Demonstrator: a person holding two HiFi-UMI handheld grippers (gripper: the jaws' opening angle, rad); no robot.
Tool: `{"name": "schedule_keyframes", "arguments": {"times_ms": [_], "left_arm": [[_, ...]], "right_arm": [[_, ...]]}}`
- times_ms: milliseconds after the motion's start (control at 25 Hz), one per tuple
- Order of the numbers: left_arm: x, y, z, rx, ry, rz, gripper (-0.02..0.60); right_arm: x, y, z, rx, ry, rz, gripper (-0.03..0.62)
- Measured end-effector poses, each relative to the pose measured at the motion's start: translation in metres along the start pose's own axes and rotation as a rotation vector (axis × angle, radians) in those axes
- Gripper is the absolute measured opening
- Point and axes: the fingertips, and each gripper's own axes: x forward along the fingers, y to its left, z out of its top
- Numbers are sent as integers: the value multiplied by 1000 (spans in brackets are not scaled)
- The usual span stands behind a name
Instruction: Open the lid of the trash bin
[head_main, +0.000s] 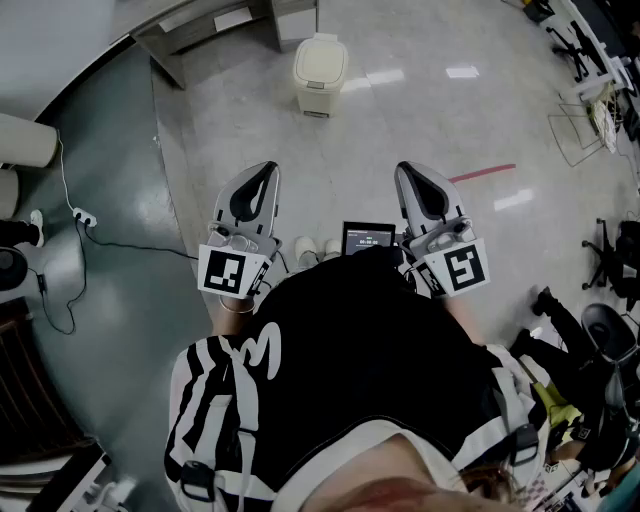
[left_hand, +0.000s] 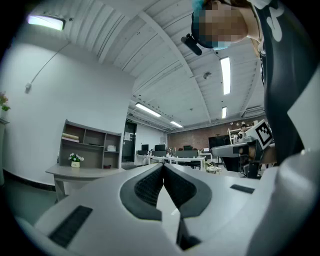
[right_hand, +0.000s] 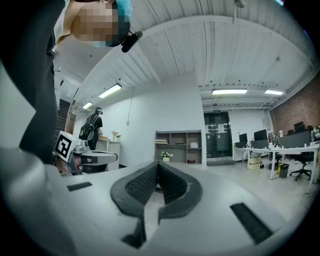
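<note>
Well short of the trash bin (head_main: 320, 78), the left tool (head_main: 263, 172) and right tool (head_main: 409, 172) each have jaws pressed together, empty. Farther ahead, the bin stands on the floor (head_main: 430, 115), its lid (head_main: 321, 58) down.

Your trash bin (head_main: 320, 72) looks like smooth, cream plastic. The floor (head_main: 430, 130) around it is shiny and shows the lights. Your left gripper (left_hand: 163, 167) and right gripper (right_hand: 158, 165) are dull grey plastic, with black bumpy pads (left_hand: 147, 187) inside.

Nothing legible — digits on the screen (head_main: 368, 238) blur.
</note>
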Motion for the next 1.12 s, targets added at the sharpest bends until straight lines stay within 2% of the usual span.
{"name": "schedule_keyframes", "arguments": {"times_ms": [440, 680, 920, 1120], "left_arm": [[-3, 4, 2, -8, -16, -6, 8], [-6, 15, -2, -10, -14, -27, 8], [-12, 21, -1, -32, -41, -63, 8], [-16, 30, -11, -2, -5, -106, 8]], "right_arm": [[4, 17, -3, -69, 28, 31, 8], [16, 26, -2, -56, 18, 29, 8], [27, 27, -6, 6, 7, -44, 8], [35, 40, -8, -3, 8, -83, 8]]}}
